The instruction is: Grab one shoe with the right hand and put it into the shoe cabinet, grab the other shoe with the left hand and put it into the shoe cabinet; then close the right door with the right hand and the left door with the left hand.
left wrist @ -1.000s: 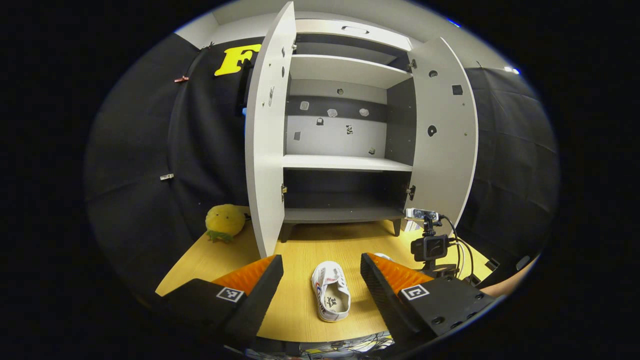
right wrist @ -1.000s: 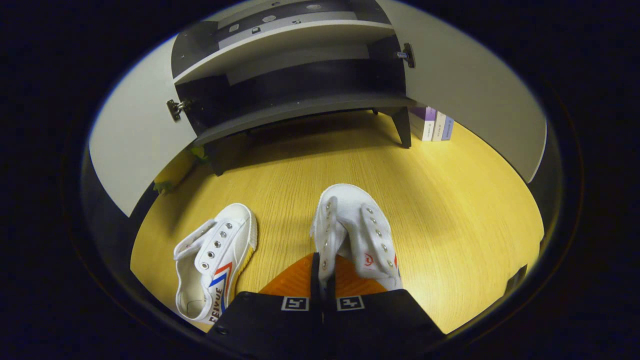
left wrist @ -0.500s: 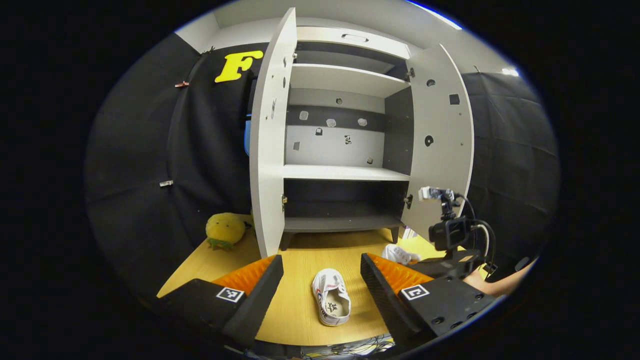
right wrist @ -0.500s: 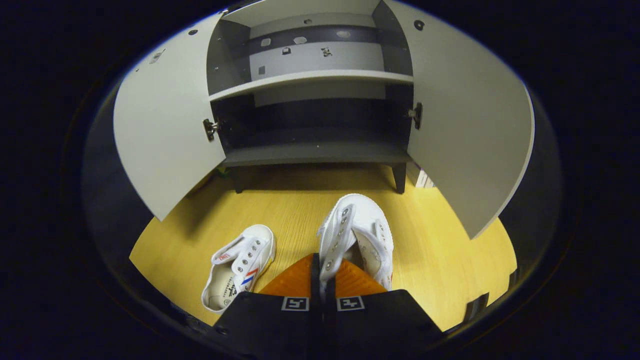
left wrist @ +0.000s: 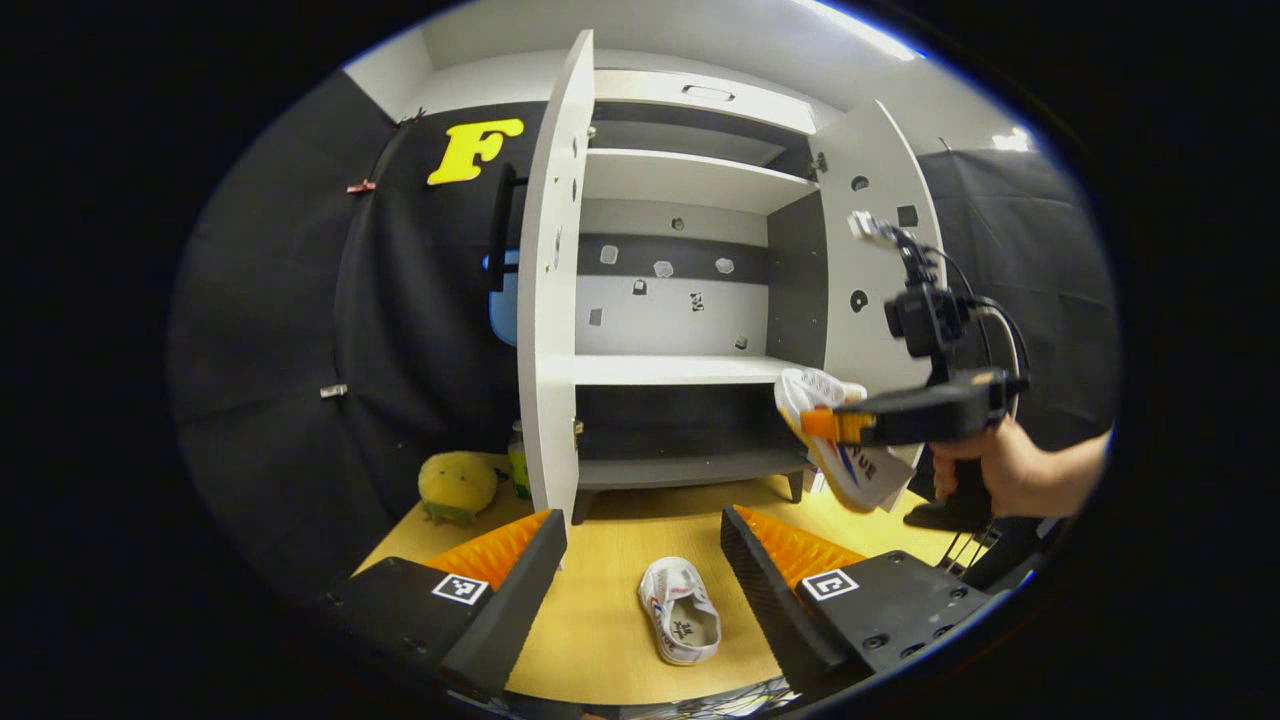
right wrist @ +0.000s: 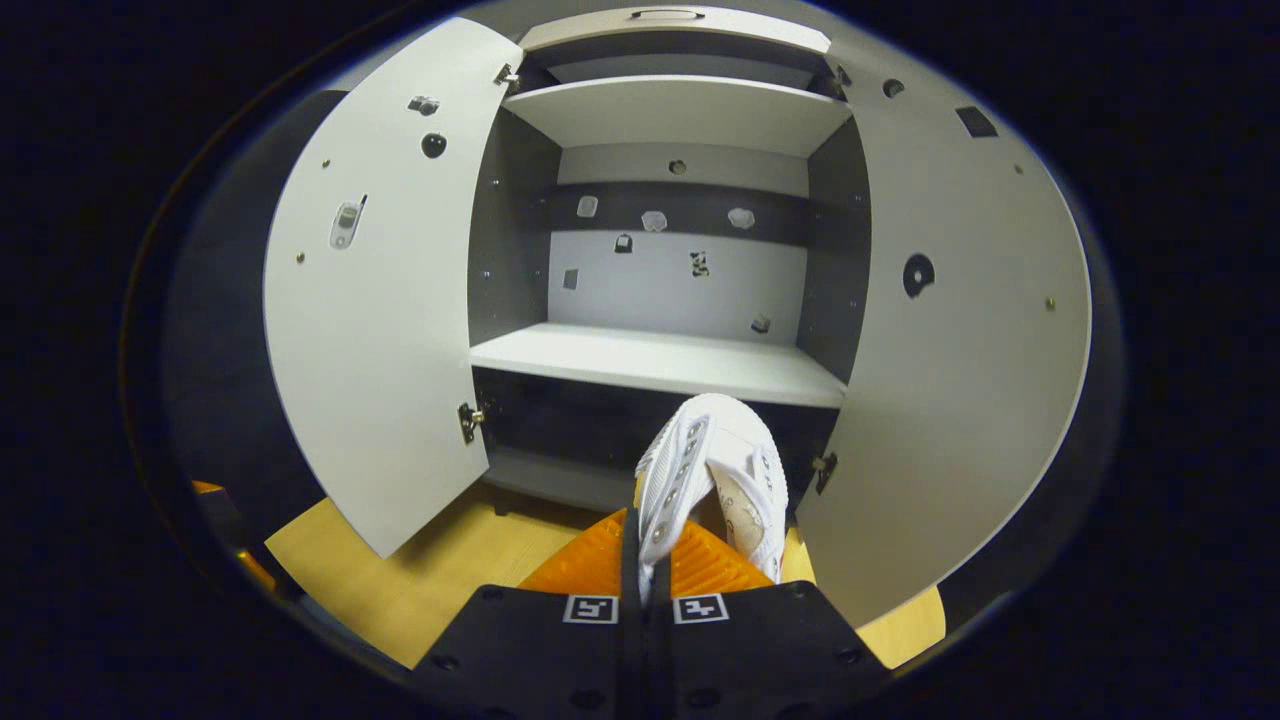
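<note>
A white canvas shoe [right wrist: 715, 470] hangs by its side flap between the fingers of my right gripper [right wrist: 645, 545], which is shut on it. That gripper holds it in the air before the open shoe cabinet [right wrist: 660, 360], at about the height of the middle shelf. In the left gripper view the same shoe [left wrist: 850, 445] hangs from the right gripper [left wrist: 822, 424], held by a hand [left wrist: 985, 475]. The second white shoe [left wrist: 680, 625] lies on the wooden floor between the fingers of my left gripper [left wrist: 640, 560], which stands open above it.
Both cabinet doors stand wide open: the left door [left wrist: 550, 290] and the right door [left wrist: 880, 260]. A yellow plush toy [left wrist: 455, 485] sits on the floor left of the cabinet, with a green bottle [left wrist: 517, 462] beside it. The wooden floor [left wrist: 610, 610] ends near me.
My right gripper has lifted its shoe off the floor and carried it up toward the cabinet's middle shelf. The left gripper rose slightly; the second shoe stays on the floor.
</note>
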{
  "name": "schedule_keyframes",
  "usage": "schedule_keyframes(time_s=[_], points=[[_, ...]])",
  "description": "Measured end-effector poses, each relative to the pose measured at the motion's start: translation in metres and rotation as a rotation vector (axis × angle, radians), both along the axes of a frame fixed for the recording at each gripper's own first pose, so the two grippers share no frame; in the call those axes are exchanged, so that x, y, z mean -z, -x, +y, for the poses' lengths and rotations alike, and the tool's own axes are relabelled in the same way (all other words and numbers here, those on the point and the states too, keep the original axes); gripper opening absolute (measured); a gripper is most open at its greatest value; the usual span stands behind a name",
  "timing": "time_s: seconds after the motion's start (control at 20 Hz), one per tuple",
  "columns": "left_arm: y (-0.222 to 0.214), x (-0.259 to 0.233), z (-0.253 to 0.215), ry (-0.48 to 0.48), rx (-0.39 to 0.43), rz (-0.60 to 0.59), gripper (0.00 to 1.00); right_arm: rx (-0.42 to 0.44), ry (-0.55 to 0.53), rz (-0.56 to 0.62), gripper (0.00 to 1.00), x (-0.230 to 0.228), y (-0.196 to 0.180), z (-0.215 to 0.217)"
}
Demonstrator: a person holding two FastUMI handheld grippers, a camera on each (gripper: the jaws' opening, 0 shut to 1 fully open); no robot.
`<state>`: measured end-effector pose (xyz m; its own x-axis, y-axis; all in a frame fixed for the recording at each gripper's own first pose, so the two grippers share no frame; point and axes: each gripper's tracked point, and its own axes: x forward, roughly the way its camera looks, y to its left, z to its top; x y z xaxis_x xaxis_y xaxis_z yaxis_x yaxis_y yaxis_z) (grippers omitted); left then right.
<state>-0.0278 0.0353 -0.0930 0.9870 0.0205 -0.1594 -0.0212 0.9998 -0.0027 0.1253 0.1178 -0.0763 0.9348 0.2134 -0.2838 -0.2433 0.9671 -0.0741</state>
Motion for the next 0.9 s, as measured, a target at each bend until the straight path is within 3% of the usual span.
schedule_keyframes(time_s=[0.25, 0.55, 0.75, 0.9], points=[[-0.011, -0.012, -0.003, -0.032, 0.029, -0.024, 0.97, 0.000, -0.007, -0.098, 0.05, -0.063, -0.041, 0.006], [-0.033, -0.030, -0.009, -0.034, 0.024, -0.053, 0.98, 0.005, 0.022, -0.136, 0.05, -0.102, -0.112, 0.006], [-0.053, -0.048, -0.002, 0.008, -0.025, -0.072, 0.97, -0.005, 0.055, -0.152, 0.05, -0.118, -0.176, 0.005], [-0.064, -0.055, 0.013, 0.001, -0.104, -0.076, 0.98, -0.011, 0.085, -0.150, 0.05, -0.118, -0.227, 0.002]])
